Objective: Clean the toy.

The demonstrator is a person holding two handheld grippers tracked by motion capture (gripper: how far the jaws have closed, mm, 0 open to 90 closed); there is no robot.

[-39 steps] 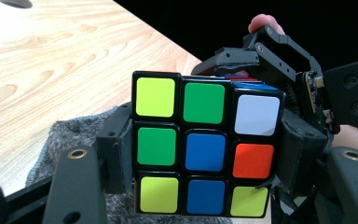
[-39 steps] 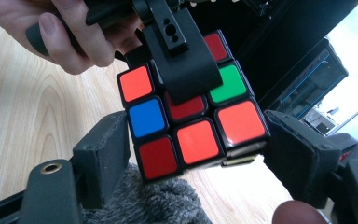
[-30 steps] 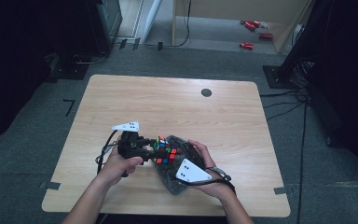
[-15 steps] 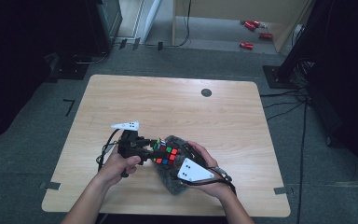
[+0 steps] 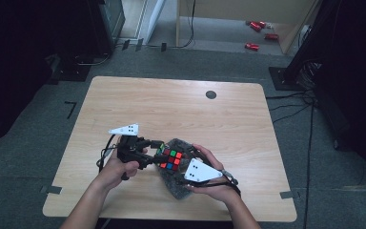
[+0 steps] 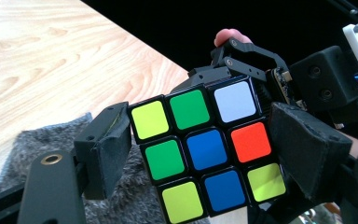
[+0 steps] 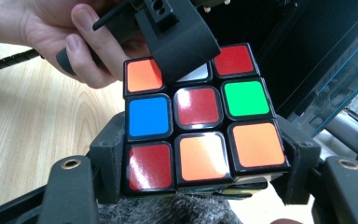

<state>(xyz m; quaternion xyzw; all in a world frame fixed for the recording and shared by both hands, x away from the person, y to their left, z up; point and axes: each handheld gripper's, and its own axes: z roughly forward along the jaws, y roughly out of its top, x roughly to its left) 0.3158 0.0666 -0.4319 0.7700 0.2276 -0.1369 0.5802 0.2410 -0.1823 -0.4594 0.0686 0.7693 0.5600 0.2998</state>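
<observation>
Here the wooden table is taking up most of the high view, with grey carpet floor lying around it and a small dark disc sitting on the tabletop toward its far edge. From that view the person's forearms are coming in from the bottom, and the two hands are meeting near the table's front edge over a grey fuzzy cloth.

The puzzle cube is sitting just above that cloth, between the two grippers. The right gripper is holding it: in its own view the two black jaws are pressing against the cube's lower sides, and the face turned to the camera is showing red, orange, blue and green squares, colours the high view is barely resolving. That view is also showing the left hand close behind the cube, with one jaw of the other gripper lying over its top row.

The left gripper is flanking the cube's sides, its jaws having just been opening with the cube between them; the left pad is touching the cube's edge, the right pad appears just clear.
</observation>
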